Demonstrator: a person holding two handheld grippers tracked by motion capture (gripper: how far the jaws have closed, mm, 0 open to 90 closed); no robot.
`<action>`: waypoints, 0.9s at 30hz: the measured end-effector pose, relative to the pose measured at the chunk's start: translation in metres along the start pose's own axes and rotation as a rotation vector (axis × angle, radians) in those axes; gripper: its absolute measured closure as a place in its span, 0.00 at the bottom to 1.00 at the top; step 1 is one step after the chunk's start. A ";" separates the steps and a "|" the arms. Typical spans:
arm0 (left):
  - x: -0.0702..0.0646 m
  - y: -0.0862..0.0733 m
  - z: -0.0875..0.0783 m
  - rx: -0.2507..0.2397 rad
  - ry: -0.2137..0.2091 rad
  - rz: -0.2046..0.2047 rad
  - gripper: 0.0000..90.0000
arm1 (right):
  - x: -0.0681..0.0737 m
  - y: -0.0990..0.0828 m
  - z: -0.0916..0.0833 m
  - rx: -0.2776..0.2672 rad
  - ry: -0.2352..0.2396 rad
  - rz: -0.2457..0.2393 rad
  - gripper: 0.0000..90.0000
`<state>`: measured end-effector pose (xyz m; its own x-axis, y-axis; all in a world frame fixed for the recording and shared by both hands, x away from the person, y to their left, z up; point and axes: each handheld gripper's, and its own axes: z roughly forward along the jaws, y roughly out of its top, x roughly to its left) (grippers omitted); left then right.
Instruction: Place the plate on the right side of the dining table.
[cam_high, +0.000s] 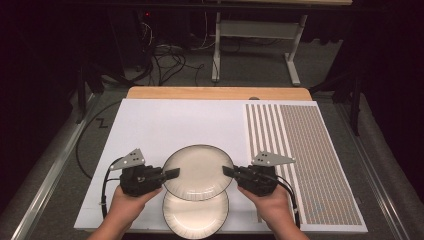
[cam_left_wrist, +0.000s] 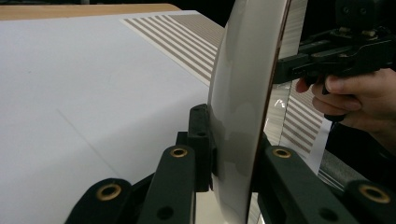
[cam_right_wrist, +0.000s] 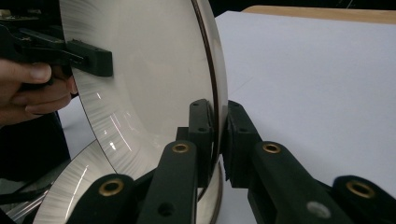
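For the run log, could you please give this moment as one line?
left gripper: shut on upper plate | right gripper: shut on upper plate | lower plate: on table

Here's the matte black left gripper (cam_high: 170, 174), blocky body, with a grey three-cornered plate dotted with dark holes at its twelve o'clock and a black cable looping off at nine. The black right gripper (cam_high: 228, 171) mirrors it, cable trailing toward five o'clock. Up close, brass-ringed pivots gleam on the black jaw links, with square black pads (cam_right_wrist: 201, 126). Both forearms come in with no sleeves.
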<state>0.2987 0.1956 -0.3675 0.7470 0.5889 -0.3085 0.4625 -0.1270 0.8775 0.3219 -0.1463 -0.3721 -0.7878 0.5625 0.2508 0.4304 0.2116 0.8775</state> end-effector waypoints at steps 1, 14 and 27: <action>0.000 0.002 0.003 0.004 -0.004 0.000 0.89 | -0.002 0.000 -0.003 0.000 -0.006 0.004 0.95; -0.012 0.033 0.054 0.055 -0.054 0.009 0.88 | -0.034 0.001 -0.047 -0.020 -0.090 0.032 0.94; -0.024 0.057 0.120 0.142 -0.112 0.008 0.87 | -0.065 -0.010 -0.088 -0.032 -0.176 0.077 0.94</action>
<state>0.3645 0.0783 -0.3541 0.7960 0.4955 -0.3477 0.5131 -0.2474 0.8219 0.3306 -0.2551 -0.3613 -0.6622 0.7082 0.2450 0.4703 0.1383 0.8716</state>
